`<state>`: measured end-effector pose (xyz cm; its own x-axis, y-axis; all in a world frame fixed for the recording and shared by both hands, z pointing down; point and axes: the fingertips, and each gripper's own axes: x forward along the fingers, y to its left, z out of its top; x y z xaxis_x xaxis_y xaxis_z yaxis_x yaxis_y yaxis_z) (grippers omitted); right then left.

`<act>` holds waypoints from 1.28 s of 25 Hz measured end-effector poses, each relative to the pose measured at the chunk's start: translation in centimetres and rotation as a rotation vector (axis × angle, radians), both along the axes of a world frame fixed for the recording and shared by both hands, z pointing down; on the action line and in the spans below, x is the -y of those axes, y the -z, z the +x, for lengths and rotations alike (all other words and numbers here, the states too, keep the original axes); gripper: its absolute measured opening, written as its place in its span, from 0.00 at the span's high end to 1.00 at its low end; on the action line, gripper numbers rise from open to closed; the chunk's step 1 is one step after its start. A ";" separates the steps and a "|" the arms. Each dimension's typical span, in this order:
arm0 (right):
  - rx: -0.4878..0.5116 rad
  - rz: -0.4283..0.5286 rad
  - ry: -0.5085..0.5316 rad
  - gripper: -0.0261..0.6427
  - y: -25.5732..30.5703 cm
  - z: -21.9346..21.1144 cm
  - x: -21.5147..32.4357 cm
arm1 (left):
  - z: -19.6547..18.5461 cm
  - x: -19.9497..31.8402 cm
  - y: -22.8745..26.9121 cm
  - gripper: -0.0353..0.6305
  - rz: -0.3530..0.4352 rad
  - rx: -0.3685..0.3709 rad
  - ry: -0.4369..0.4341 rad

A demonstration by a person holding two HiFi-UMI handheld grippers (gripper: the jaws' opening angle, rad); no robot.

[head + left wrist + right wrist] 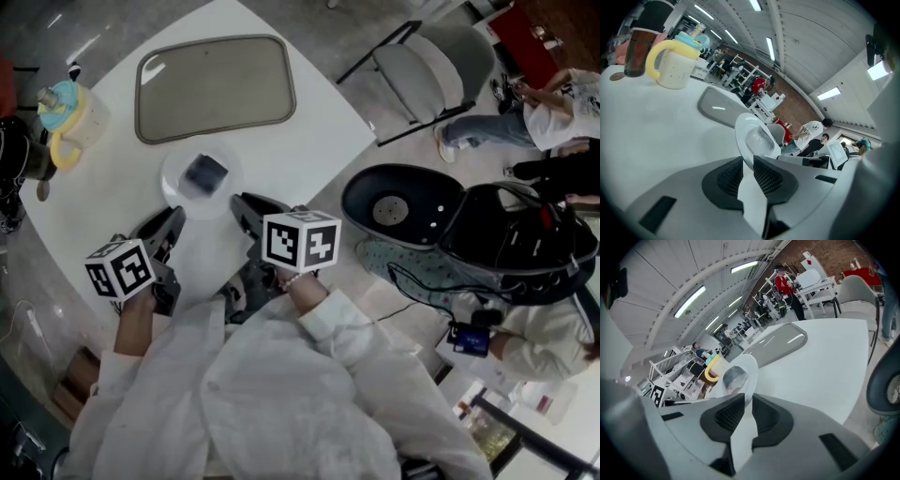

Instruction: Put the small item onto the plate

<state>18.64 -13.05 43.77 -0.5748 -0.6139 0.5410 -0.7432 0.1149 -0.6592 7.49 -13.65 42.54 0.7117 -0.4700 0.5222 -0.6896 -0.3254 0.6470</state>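
Observation:
A round white plate point(173, 176) lies on the white table point(309, 150) with a small dark, glassy item point(205, 173) at its middle. My left gripper point(176, 216) meets the plate's near left rim. My right gripper point(242, 200) meets its near right rim. In the left gripper view the plate point(749, 127) with the item point(761, 139) runs into the narrow gap of the left gripper point(748, 161), whose pads close on the rim. The right gripper view shows the same: the plate point(748, 363) and item point(733, 378) sit at the right gripper point(747, 399), rim pinched between the pads.
A grey tray point(214, 86) lies behind the plate. A mug with a yellow handle point(66, 117) and a dark cup point(640, 44) stand at the table's left edge. A chair point(441, 61) and an open black case point(469, 225) sit on the floor to the right, with people beyond.

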 end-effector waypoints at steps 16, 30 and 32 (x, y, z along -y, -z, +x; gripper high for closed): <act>0.032 0.023 0.037 0.88 0.0 3.7 12.4 | 3.7 11.4 -0.1 0.86 0.025 0.026 0.090; 0.004 0.020 0.060 0.87 -1.6 4.0 21.2 | 4.0 19.9 -1.4 0.86 0.027 0.053 0.145; -0.003 0.011 0.064 0.87 -1.9 4.2 22.1 | 4.2 20.6 -1.8 0.86 0.017 0.059 0.155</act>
